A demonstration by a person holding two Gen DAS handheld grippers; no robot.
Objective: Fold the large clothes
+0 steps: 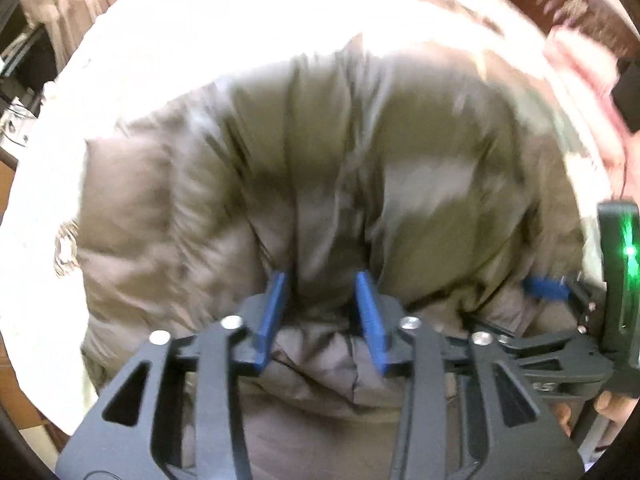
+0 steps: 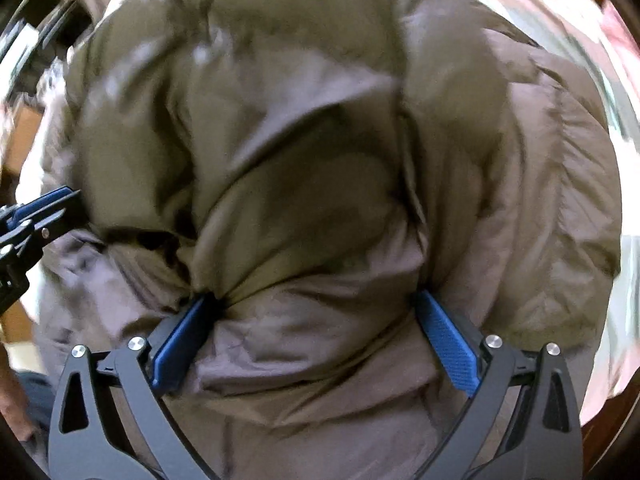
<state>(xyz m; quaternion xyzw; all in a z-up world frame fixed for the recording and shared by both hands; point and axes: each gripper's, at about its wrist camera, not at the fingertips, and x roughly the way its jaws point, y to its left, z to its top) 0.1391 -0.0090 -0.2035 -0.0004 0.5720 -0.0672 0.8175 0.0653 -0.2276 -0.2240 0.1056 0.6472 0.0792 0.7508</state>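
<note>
Jacket (image 1: 320, 152), olive-brown and quilted, is seen bunched in puffy, glossy folds on a white sheet (image 1: 52, 184); its outline is blurred. In the left wrist view, the left gripper (image 1: 323, 308) is pressed into the padding, its blue ribbed pads (image 1: 276, 312) pinching a narrow ridge of fabric. In the right wrist view, the right gripper (image 2: 316, 344) is set wider, its jaws clamped around a thick roll of the jacket's smooth, creased shell.
</note>
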